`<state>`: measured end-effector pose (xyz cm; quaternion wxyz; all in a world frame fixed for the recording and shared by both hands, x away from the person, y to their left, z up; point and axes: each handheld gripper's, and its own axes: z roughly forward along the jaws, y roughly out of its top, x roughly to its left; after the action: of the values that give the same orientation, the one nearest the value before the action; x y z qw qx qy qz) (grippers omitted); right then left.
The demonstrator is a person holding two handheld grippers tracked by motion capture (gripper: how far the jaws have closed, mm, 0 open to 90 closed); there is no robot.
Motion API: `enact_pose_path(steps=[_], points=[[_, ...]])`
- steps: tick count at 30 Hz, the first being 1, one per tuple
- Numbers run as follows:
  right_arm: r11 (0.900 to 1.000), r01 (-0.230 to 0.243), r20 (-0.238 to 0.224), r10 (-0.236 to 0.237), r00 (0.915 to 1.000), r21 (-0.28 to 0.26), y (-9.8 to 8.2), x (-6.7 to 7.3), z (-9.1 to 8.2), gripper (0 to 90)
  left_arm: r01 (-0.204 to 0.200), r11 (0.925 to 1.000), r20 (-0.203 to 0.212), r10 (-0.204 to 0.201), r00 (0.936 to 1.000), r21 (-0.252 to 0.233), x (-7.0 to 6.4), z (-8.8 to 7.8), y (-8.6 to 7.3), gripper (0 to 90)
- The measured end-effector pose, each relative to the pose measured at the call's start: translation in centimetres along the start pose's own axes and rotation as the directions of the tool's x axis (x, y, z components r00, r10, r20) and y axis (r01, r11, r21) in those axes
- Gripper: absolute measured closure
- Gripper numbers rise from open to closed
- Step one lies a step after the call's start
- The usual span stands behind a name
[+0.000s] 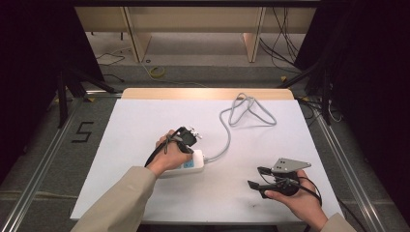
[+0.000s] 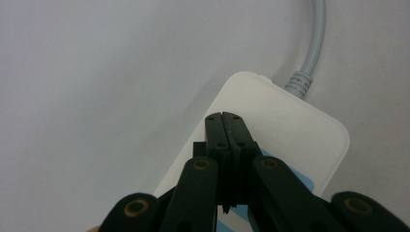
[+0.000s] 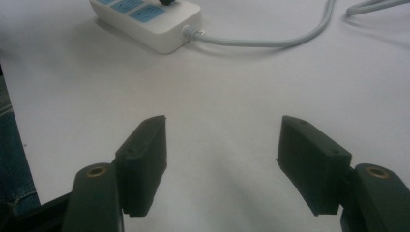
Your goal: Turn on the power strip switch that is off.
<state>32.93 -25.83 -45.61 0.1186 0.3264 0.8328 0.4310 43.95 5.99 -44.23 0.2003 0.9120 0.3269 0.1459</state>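
Two grippers: the left gripper, jaws clenched together empty, presses down on the white power strip mid-table; the right gripper hovers released nearby. Judged next: bring in the grey cord

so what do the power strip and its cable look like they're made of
The power strip looks like white moulded plastic: smooth, slightly glossy, with rounded corners. Its cable seems to be grey rubber or vinyl sheathing, matte and flexible, since it loops loosely on the table, with a ribbed strain relief where it enters the strip.
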Motion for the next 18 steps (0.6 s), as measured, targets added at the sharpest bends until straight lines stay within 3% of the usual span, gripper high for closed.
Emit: enact_pose_path(steps=[3, 18], points=[[1.0, 0.003, 0.0, -0.003, 1.0, 0.0, -0.01, 0.02, -0.05, 35.2, -0.017, 0.9998, -0.015, 0.017, 0.9997, 0.008, -0.23, -0.02, 0.08, 90.0], [1.0, 0.002, 0.0, -0.002, 1.0, -0.003, -0.03, -0.07, -0.2, 35.2, 0.033, 0.9989, 0.026, -0.032, 0.9992, -0.033, 0.36, -0.03, -0.22, 90.0]])
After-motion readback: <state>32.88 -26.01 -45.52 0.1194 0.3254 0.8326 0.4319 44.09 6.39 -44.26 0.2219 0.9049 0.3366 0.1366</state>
